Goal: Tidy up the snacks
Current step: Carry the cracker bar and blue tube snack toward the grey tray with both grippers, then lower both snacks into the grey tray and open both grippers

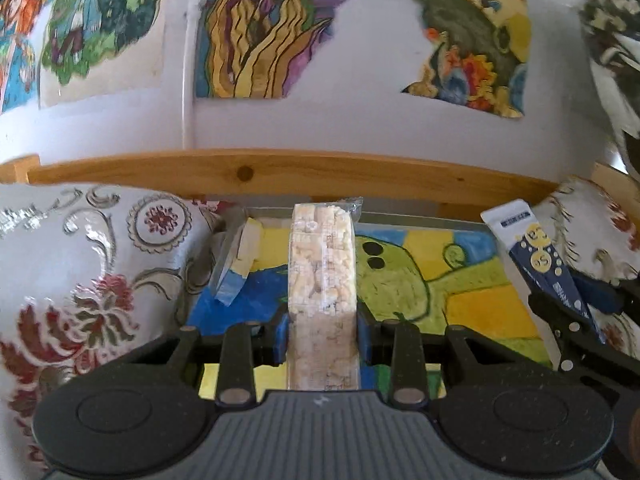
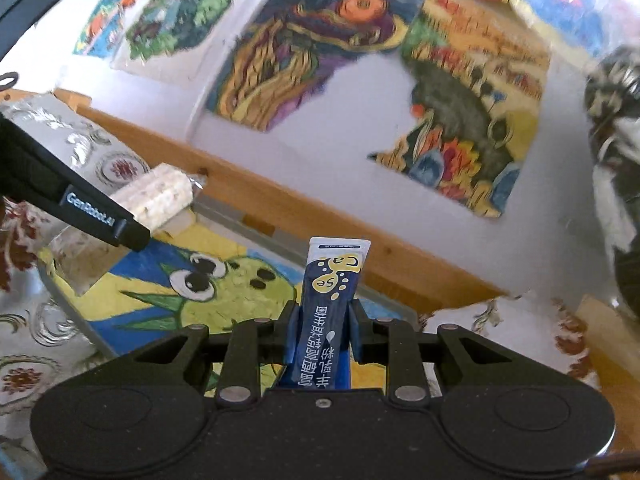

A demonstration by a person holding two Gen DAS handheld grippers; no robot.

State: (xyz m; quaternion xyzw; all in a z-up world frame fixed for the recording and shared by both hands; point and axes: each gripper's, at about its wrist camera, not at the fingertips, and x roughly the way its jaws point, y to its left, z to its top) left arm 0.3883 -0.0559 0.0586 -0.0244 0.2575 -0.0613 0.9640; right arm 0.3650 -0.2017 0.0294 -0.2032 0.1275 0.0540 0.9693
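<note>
My left gripper [image 1: 322, 332] is shut on a clear-wrapped puffed rice bar [image 1: 322, 276] that stands up between its blue pads, above a tray lined with a painted frog picture [image 1: 440, 280]. My right gripper [image 2: 322, 328] is shut on a dark blue snack stick pack [image 2: 330, 300] with yellow circles, held upright over the same tray [image 2: 132, 296]. In the left wrist view the blue pack [image 1: 536, 256] and right gripper show at the right. The right wrist view has the rice bar [image 2: 160, 194] and the left gripper's finger [image 2: 80, 208] at the left.
Another clear-wrapped pale snack [image 1: 236, 256] leans at the tray's far left corner. A floral tablecloth [image 1: 80, 272] covers the table, with a wooden rail [image 1: 280, 172] behind and painted pictures on the white wall [image 1: 360, 112]. A dark furry thing [image 2: 616, 160] sits at the right.
</note>
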